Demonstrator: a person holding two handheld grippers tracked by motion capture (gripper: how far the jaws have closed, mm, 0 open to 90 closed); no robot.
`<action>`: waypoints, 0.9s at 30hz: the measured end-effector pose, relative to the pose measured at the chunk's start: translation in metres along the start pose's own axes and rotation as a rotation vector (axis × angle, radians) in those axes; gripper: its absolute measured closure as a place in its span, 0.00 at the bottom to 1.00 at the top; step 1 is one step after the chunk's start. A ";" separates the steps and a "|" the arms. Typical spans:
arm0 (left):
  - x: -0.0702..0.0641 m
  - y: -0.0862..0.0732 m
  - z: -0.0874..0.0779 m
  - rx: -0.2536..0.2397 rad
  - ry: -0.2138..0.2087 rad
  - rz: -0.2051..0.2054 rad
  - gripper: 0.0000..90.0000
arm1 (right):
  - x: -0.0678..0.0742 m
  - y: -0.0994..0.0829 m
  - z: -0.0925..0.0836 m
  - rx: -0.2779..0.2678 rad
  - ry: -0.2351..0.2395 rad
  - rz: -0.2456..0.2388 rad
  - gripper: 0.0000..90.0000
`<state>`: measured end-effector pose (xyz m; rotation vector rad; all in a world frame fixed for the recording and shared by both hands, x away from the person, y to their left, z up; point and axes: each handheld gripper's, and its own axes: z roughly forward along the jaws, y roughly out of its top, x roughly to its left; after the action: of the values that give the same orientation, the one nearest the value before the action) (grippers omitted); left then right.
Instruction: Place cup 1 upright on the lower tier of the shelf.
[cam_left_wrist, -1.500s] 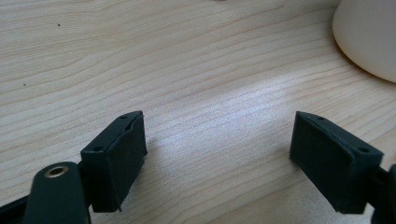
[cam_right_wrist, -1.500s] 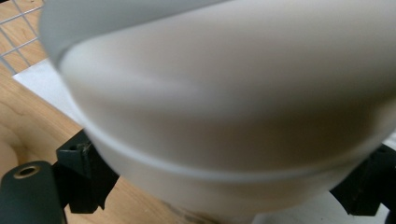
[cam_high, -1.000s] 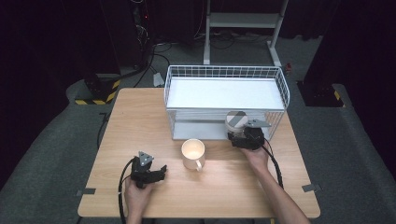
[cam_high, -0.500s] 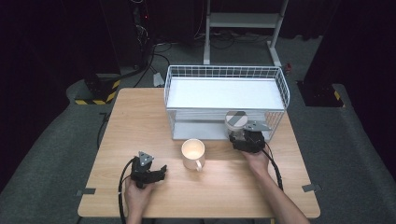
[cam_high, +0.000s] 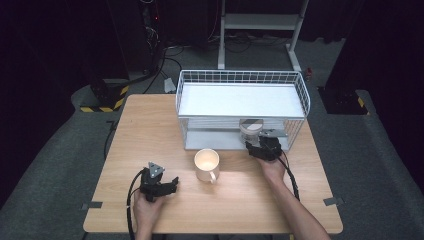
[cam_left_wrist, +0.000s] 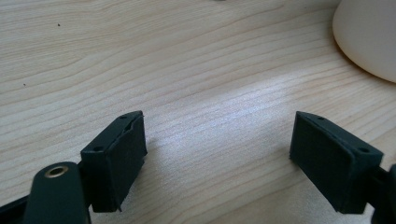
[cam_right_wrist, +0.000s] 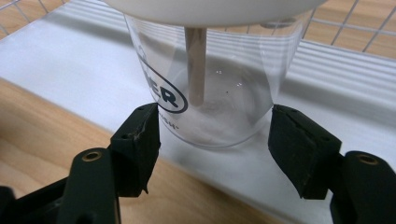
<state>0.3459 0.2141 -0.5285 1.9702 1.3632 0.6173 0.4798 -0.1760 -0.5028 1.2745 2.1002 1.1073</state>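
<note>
1. Your right gripper (cam_right_wrist: 212, 135) has just been closing its matte black rubber jaws around the clear plastic cup (cam_right_wrist: 210, 88). The pads flank its smooth round base, and the left pad touches or nearly touches the wall.
2. That cup stands on the white lower shelf (cam_right_wrist: 70, 70) of the white wire rack (cam_high: 240, 82).
3. Your left gripper (cam_left_wrist: 219, 154) rests with its jaws apart and empty over the pale wood-grain table (cam_left_wrist: 187, 60).
4. The cream ceramic mug (cam_high: 206, 164) sits between your hands.
</note>
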 end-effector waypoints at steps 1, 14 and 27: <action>0.000 0.000 0.000 0.000 0.000 0.000 0.21 | 0.001 0.001 0.000 0.006 -0.002 0.008 0.39; 0.000 0.000 0.000 0.000 0.000 0.000 0.21 | 0.001 0.008 0.015 0.017 -0.038 0.023 0.44; 0.000 0.000 0.000 0.000 0.000 0.000 0.21 | 0.000 0.010 0.024 0.021 -0.059 0.039 0.53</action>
<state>0.3459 0.2141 -0.5285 1.9700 1.3633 0.6175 0.5020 -0.1639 -0.5090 1.3464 2.0571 1.0536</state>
